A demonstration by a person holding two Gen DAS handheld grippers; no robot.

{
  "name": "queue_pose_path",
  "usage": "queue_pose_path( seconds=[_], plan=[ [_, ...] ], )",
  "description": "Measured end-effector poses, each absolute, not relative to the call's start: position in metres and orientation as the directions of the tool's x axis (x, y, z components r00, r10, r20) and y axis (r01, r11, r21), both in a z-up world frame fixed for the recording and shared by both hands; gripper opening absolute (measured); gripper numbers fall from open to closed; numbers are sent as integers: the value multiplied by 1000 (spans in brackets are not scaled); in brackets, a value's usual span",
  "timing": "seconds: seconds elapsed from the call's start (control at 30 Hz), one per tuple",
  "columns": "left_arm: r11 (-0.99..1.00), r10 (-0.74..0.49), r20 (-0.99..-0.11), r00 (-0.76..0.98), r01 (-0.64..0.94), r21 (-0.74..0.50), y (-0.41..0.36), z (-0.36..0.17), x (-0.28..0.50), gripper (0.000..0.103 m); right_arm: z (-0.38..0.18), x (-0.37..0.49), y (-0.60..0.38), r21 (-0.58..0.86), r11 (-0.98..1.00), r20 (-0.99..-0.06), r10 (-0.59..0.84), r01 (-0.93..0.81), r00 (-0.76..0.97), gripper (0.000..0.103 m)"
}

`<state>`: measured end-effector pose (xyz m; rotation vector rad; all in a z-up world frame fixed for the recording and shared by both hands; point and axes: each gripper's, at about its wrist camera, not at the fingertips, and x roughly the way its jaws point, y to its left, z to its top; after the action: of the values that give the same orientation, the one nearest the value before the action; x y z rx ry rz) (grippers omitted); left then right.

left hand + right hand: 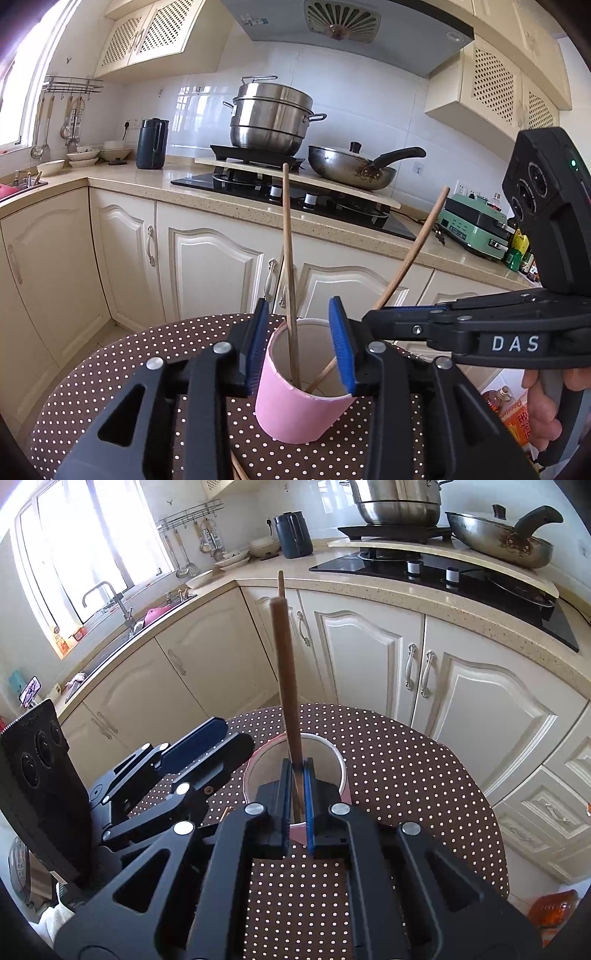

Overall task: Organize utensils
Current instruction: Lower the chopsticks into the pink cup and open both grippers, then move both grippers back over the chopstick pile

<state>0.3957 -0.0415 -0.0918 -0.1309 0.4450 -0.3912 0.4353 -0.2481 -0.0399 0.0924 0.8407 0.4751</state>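
A pink paper cup (299, 406) stands on the round dotted table (110, 384). My left gripper (300, 341) is shut on the cup, its blue pads against both sides. One wooden chopstick (289, 266) stands in the cup. A second chopstick (410, 254) leans to the right, its lower end inside the cup. My right gripper (296, 805) is shut on that second chopstick (284, 672) just above the cup's rim (332, 749). The right gripper also shows in the left wrist view (373, 317), reaching in from the right.
Cream cabinets (207, 266) and a stone counter (122, 181) stand behind the table. On the counter are a hob (295, 199), a steel steamer pot (271, 118), a wok (351, 168) and a dark kettle (152, 144). More chopsticks (238, 467) lie on the table by the cup.
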Motion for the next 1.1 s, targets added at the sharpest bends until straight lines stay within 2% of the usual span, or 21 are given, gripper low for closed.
queue_pose_path(
  seconds=[0.2,0.43,0.53,0.6,0.67,1.1],
  plan=[
    [928,-371,-426,825,313,-201,-30,-90,389,38,-40,433,-254,270,902,-691,425,-337,585,7],
    [929,-368,-450,814,301,-215,-15,-85,373,49,-32,419,-260,280,905,-673,423,-321,607,8],
    [933,-357,-459,813,291,-210,-9,-83,363,53,-26,409,-263,282,908,-660,418,-310,624,23],
    [938,-345,-465,815,286,-195,-5,-80,355,56,-23,401,-265,280,910,-649,414,-306,639,48],
    [945,-326,-475,818,271,-181,0,-79,347,59,-20,392,-267,273,914,-638,404,-298,655,49],
    [956,-293,-563,773,225,-188,33,-94,301,59,-29,333,-266,261,920,-624,393,-293,675,49]
  ],
)
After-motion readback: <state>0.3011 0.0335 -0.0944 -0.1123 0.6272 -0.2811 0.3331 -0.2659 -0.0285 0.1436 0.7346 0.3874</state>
